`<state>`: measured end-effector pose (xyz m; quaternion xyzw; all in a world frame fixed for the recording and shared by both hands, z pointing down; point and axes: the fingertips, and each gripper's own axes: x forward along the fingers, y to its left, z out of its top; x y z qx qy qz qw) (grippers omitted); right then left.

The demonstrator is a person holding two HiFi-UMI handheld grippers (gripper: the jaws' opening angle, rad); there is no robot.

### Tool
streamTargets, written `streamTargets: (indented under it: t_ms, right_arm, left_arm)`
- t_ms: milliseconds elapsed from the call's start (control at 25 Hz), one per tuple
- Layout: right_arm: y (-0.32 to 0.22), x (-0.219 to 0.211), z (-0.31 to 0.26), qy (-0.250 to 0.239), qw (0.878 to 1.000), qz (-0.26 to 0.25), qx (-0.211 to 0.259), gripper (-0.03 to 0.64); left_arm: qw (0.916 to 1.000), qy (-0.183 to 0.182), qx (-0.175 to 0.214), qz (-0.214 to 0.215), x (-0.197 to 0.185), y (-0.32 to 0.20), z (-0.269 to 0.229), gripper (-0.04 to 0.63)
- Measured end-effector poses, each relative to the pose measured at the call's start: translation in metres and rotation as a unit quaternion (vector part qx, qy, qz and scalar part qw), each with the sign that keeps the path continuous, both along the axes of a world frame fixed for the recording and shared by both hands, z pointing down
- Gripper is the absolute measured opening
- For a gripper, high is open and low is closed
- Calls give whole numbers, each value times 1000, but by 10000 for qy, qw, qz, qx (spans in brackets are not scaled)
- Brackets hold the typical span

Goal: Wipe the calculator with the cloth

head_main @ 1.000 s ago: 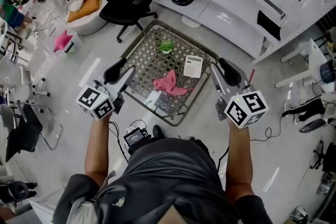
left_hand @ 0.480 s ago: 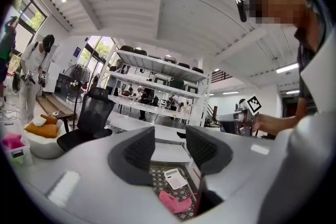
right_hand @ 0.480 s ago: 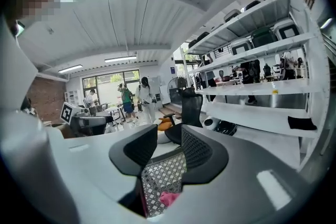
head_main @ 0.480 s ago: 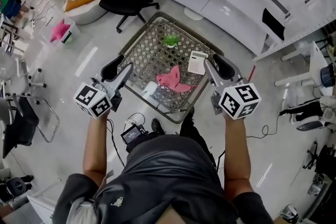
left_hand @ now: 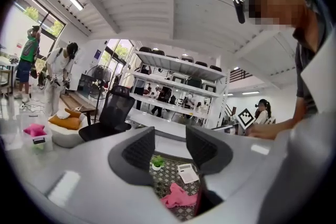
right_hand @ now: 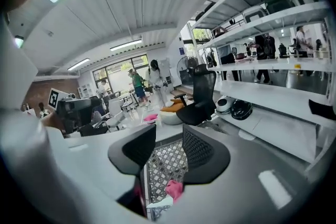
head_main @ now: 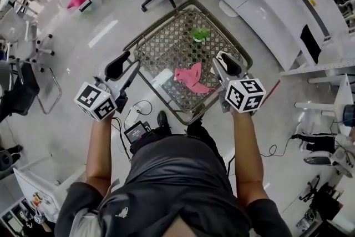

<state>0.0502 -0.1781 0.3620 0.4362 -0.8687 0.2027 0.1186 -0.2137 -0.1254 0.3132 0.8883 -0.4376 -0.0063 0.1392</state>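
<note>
The bench (head_main: 160, 25) was a low square one with a lattice-patterned top and a metal rim. On it sat a crumpled pink cloth (head_main: 191, 77) near the middle, a little green plant (head_main: 200, 34) further back, and a white calculator (left_hand: 187, 172) (lying flat, just beyond the cloth).

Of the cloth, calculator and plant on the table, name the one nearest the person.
The pink cloth: crumpled toward the near side; the white calculator and green plant sit farther back.

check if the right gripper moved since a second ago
Yes: the right gripper has come in from the mesh table's right edge, now covering the calculator, beside the pink cloth. Its jaws have just been opening, nothing between them.
</note>
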Motion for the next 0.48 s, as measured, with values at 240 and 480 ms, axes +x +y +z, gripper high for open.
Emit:
streamTargets:
  t_ms: [240,480]
  right_arm:
    - [-8,-24,80,139,9967,-286,-752,149]
    - [-8,-39,177,447,9856,-506,-1551,167]
  left_arm:
    - [9981,86,-419,-447,-23,9,36,221]
    - [9947,171,-673,-753,-37,9,65,221]
